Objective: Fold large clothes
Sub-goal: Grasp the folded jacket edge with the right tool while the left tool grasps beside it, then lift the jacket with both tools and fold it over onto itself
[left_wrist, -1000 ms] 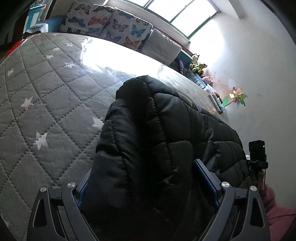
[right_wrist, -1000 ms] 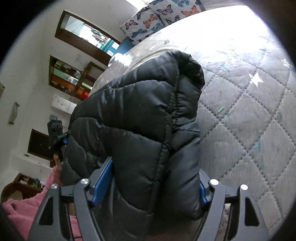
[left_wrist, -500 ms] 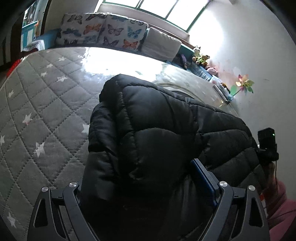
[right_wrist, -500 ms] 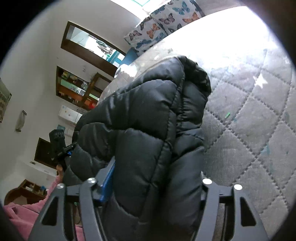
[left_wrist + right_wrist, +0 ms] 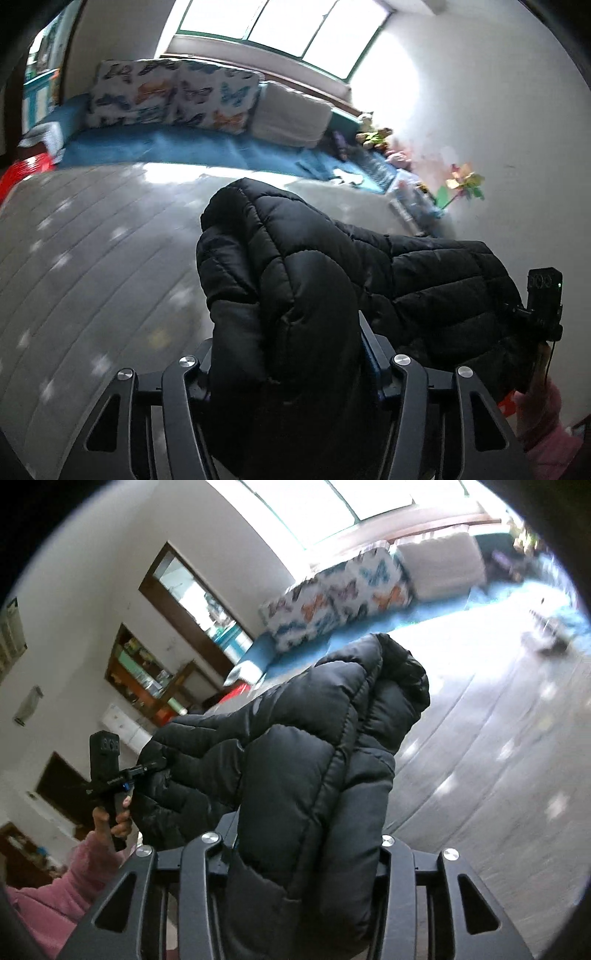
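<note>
While both claws are closing, I see each one pinching a thick bunch of the black puffer jacket [image 5: 317,266]: left gripper [image 5: 286,354] on one end, right gripper [image 5: 306,834] on the other. Jacket hangs slung between them, lifted above the grey quilted mattress [image 5: 92,258]. Butterfly pillows [image 5: 173,96] sit far back under the window.
</note>
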A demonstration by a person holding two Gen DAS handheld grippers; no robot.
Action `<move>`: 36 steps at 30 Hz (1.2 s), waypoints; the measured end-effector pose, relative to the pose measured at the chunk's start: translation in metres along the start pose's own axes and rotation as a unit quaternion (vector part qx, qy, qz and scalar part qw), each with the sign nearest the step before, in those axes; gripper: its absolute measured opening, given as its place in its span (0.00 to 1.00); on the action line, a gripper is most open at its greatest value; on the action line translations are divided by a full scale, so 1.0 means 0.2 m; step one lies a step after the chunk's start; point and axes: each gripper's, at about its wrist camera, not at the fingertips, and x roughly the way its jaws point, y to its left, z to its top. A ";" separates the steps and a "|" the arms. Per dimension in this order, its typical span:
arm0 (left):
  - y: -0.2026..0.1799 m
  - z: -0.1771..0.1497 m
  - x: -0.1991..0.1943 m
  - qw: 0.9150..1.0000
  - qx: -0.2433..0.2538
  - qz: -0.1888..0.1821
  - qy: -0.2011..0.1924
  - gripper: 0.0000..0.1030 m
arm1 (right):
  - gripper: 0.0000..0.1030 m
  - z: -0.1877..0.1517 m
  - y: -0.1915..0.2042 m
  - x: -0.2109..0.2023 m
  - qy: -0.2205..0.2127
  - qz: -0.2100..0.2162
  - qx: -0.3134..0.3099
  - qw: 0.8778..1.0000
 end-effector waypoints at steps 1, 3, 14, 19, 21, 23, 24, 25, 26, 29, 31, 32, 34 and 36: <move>-0.07 0.08 0.07 1.000 -0.001 -0.013 0.002 0.58 | 0.45 0.05 -0.02 -0.06 -0.009 -0.014 -0.005 1.000; -0.19 0.22 0.20 0.999 -0.005 -0.039 0.007 0.57 | 0.45 0.14 -0.06 -0.14 -0.023 -0.043 -0.013 0.999; -0.63 0.58 1.01 0.997 0.026 -0.026 0.069 0.58 | 0.59 0.29 -0.59 -0.09 0.000 -0.192 0.047 0.980; -0.59 0.47 1.18 0.996 0.015 -0.009 0.092 0.76 | 0.74 0.11 -0.85 0.08 0.048 -0.251 0.064 0.965; -0.62 0.47 1.16 0.995 0.022 -0.002 0.093 0.77 | 0.77 0.07 -0.86 0.09 0.036 -0.255 0.068 0.964; -0.65 0.46 1.12 0.995 0.036 0.015 0.094 0.77 | 0.77 0.07 -0.82 0.06 0.040 -0.273 0.058 0.959; -0.67 0.45 1.08 0.994 0.049 0.030 0.089 0.77 | 0.77 0.10 -0.79 0.04 0.040 -0.289 0.048 0.955; -0.66 0.42 1.03 0.994 0.057 0.041 0.084 0.77 | 0.77 0.10 -0.75 0.02 0.040 -0.308 0.036 0.950; -0.64 0.37 0.96 0.993 0.068 0.058 0.074 0.77 | 0.77 0.12 -0.72 0.00 0.036 -0.325 0.025 0.945; -0.73 0.35 0.79 0.989 0.106 0.096 0.027 0.75 | 0.77 0.15 -0.55 -0.09 0.009 -0.394 -0.018 0.919; -0.81 0.33 0.68 0.987 0.127 0.102 -0.001 0.75 | 0.77 0.16 -0.48 -0.14 -0.010 -0.420 -0.038 0.907; -0.86 0.31 0.63 0.985 0.136 0.102 -0.013 0.75 | 0.77 0.17 -0.44 -0.14 -0.019 -0.422 -0.044 0.905; -0.94 0.27 0.55 0.985 0.146 0.085 -0.019 0.75 | 0.77 0.17 -0.35 -0.14 -0.030 -0.391 -0.052 0.918; -1.02 0.22 0.55 0.985 0.158 0.069 -0.009 0.75 | 0.77 0.18 -0.30 -0.07 -0.022 -0.355 -0.055 0.933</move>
